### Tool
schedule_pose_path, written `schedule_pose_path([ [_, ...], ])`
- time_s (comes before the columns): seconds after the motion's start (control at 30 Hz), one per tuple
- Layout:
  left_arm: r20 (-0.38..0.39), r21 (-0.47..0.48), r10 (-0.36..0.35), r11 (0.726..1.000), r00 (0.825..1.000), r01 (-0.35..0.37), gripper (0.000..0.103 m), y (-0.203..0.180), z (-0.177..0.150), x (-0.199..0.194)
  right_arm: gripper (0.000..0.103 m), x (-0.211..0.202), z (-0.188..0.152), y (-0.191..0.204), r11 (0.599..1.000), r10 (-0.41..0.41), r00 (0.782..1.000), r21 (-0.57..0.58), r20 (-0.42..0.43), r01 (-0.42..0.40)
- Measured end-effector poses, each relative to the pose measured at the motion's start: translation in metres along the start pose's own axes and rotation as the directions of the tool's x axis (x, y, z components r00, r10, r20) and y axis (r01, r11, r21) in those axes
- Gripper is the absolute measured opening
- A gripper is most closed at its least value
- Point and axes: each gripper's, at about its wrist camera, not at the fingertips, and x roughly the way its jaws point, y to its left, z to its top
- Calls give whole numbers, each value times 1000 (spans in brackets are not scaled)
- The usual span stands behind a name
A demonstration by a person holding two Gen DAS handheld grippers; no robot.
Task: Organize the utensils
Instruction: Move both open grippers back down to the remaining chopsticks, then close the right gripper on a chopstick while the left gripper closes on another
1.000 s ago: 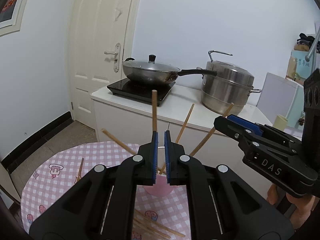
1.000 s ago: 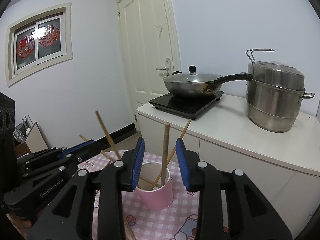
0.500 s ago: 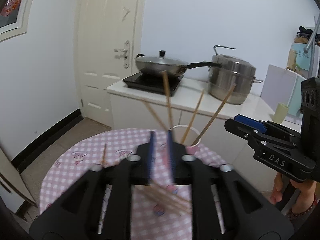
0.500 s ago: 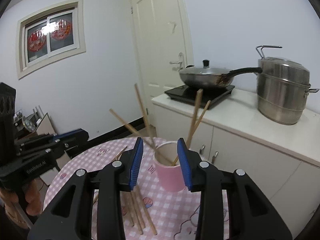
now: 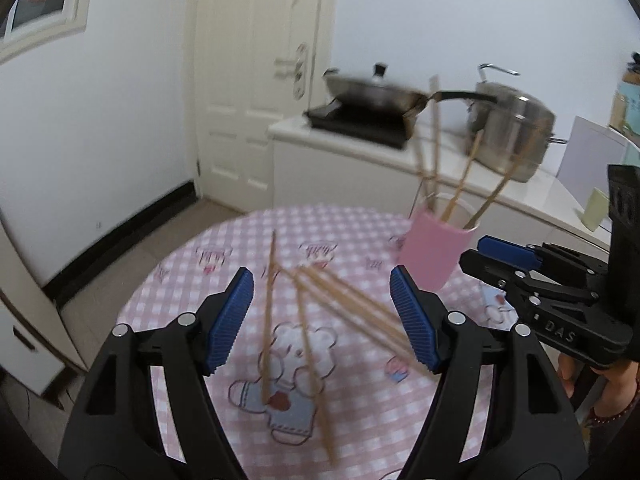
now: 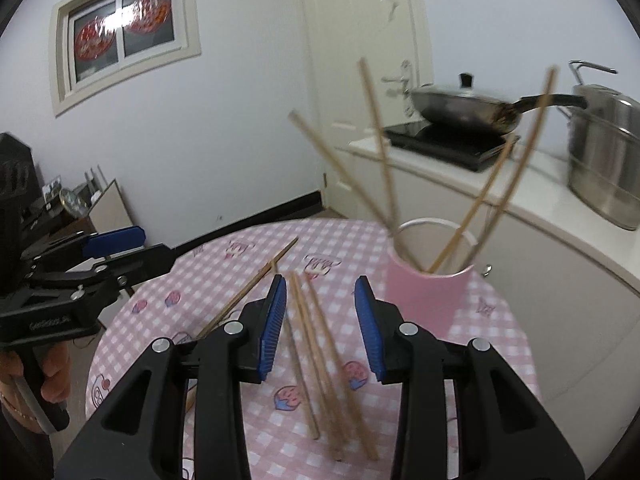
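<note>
Lying loose under both tongs, L (image 5: 322, 318) just opening wide, R (image 6: 320, 326) agape & empty: chopsticks (image 5: 304, 320).

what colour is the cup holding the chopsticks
Pink cup, clearest in the right wrist view.

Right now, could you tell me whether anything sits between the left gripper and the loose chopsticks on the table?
Nothing visible does. The left gripper has just been opening, its jaws empty, and the loose chopsticks lie bare on the checked tablecloth; the pink cup stands off to one side.
</note>
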Motion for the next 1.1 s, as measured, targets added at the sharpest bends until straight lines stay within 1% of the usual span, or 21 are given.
schedule_pose_path([
  [0.13, -81, -34, 27, 999, 996, -30, 70, 23, -13, 22, 33, 25, -6, 12, 1000, 18, 999, -24, -45, -19],
  [0.33, -161, -54, 46, 997, 986, -56, 70, 46, -27, 49, 33, 72, -12, 34, 995, 21, 991, -90, -133, -33],
  [0.43, -182, -68, 47, 996, 982, -60, 70, 57, -31, 60, 33, 96, -13, 42, 991, 19, 983, -124, -182, -42],
  [0.53, -200, -80, 49, 995, 979, -67, 70, 68, -34, 69, 33, 121, -12, 46, 987, -1, 973, -159, -232, -37],
  [0.7, -220, -85, 51, 994, 974, -71, 70, 79, -34, 82, 23, 147, -14, 51, 978, -20, 958, -203, -288, -41],
  [0.83, -232, -82, 45, 994, 972, -66, 70, 83, -31, 93, 18, 160, -13, 54, 973, -20, 949, -225, -314, -54],
  [0.97, -247, -63, 44, 996, 968, -61, 70, 81, -28, 101, 16, 170, -12, 57, 968, -23, 942, -244, -334, -63],
  [1.03, -252, -53, 44, 997, 967, -59, 70, 79, -25, 105, 13, 176, -10, 56, 968, -27, 938, -244, -345, -62],
  [1.07, -256, -49, 43, 997, 966, -57, 70, 78, -24, 108, 10, 179, -10, 54, 969, -25, 935, -240, -354, -65],
  [1.1, -258, -47, 44, 997, 965, -58, 70, 78, -23, 110, 6, 180, -9, 53, 969, -21, 936, -236, -351, -67],
])
